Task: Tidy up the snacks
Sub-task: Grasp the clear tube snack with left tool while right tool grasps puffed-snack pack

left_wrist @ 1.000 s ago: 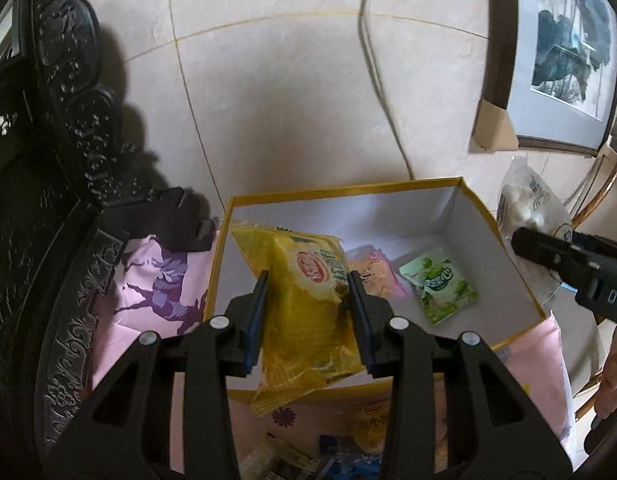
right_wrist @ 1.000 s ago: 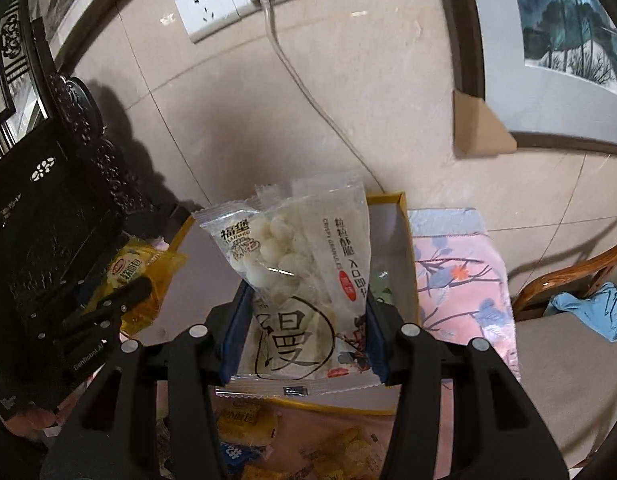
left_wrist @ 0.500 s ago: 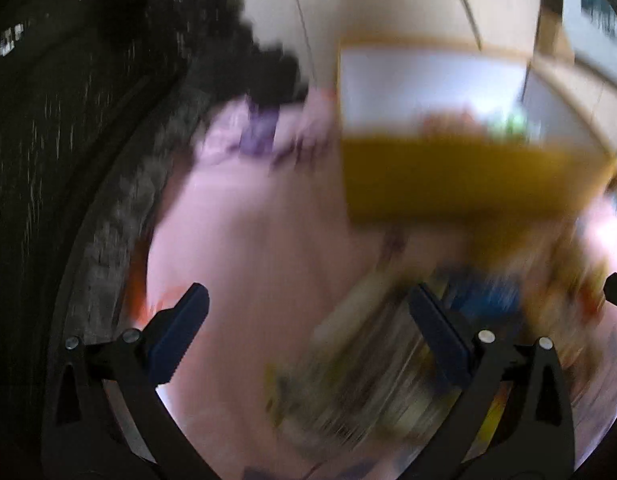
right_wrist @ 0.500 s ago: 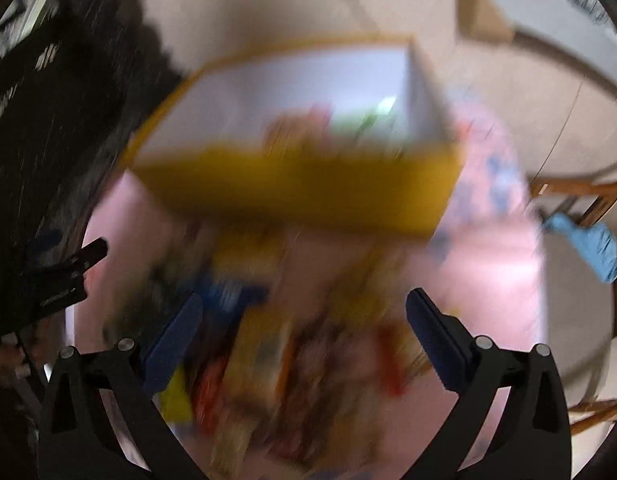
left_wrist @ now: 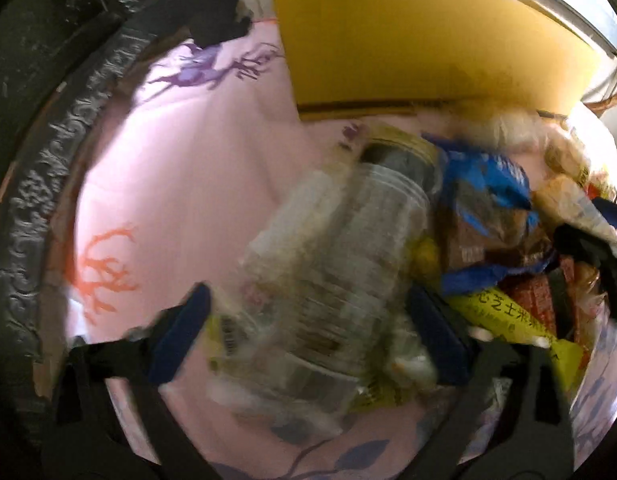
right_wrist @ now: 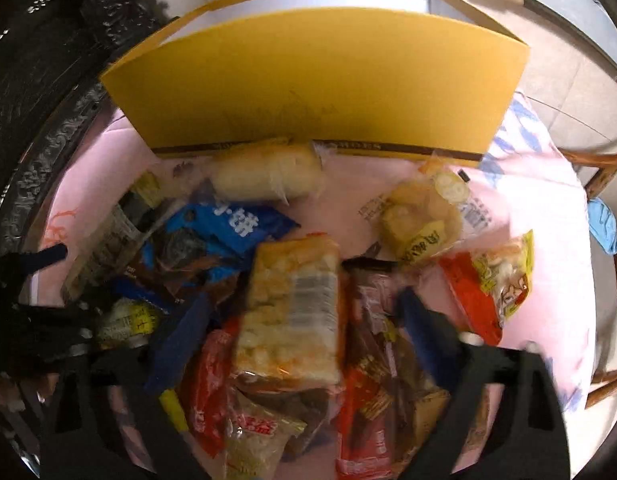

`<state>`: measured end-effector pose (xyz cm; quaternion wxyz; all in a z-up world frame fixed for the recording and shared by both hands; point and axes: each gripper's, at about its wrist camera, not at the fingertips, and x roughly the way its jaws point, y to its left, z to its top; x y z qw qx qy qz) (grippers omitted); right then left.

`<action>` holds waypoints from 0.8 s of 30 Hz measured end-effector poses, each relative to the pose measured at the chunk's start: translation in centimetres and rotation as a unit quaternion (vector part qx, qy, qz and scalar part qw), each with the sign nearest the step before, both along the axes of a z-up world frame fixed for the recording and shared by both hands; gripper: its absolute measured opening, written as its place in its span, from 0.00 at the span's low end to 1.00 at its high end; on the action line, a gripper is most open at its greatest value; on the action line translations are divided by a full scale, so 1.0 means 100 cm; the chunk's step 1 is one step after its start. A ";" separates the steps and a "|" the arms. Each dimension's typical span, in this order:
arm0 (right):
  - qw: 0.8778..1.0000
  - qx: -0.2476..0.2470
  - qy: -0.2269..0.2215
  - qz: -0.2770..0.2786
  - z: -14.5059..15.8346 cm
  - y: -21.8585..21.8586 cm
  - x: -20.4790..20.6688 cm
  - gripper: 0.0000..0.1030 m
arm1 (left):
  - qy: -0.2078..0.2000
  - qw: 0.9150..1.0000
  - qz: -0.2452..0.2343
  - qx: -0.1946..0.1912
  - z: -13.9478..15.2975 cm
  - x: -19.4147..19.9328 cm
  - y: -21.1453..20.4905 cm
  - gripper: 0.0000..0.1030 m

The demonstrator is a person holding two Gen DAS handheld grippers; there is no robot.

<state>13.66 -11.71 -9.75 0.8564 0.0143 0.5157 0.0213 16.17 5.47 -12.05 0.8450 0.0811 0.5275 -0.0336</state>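
A pile of snack packets lies on a pink cloth (right_wrist: 548, 200) in front of a yellow box (right_wrist: 316, 80), whose front wall (left_wrist: 408, 40) also fills the top of the left wrist view. My left gripper (left_wrist: 308, 332) points down over a blurred clear packet with a dark and yellow top (left_wrist: 348, 264). Its jaws are closing with that packet between them, the pads not visibly pressing. My right gripper (right_wrist: 304, 332) hangs over a clear packet of pale puffed pieces (right_wrist: 292, 308). Its jaws are closing too, both pads still apart from the packet.
Around it lie a blue packet (right_wrist: 224, 228), a pale roll in clear wrap (right_wrist: 264, 172), a yellow-labelled packet (right_wrist: 424, 220) and a red and yellow one (right_wrist: 492, 280). Dark carved wood (left_wrist: 28, 200) borders the left. A wooden chair with blue cloth (right_wrist: 604, 224) stands at the right.
The yellow bag and the white puff bag have left the jaws. Both grippers have dropped from above the box to the pile in front of it, opening wide and then narrowing.
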 end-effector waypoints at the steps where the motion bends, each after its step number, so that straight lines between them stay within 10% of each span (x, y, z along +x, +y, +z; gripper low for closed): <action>1: 1.000 0.006 0.009 -0.001 0.001 -0.002 0.000 0.72 | -0.004 1.000 -0.005 0.008 -0.001 -0.001 -0.002 0.66; 10: 0.998 0.048 0.035 -0.026 0.014 -0.015 -0.020 0.58 | 0.006 0.999 -0.037 -0.009 0.012 -0.020 0.005 0.33; 16: 0.998 0.057 0.003 -0.028 0.047 -0.019 -0.046 0.56 | -0.014 0.999 -0.020 -0.032 0.035 -0.037 0.026 0.30; 18: 0.995 0.086 -0.001 -0.041 0.055 -0.028 -0.051 0.27 | -0.026 0.998 -0.018 -0.045 0.050 -0.043 0.031 0.30; 24: 0.994 0.083 -0.041 -0.049 0.084 -0.045 -0.059 0.29 | -0.065 0.997 -0.017 -0.041 0.088 -0.056 0.036 0.30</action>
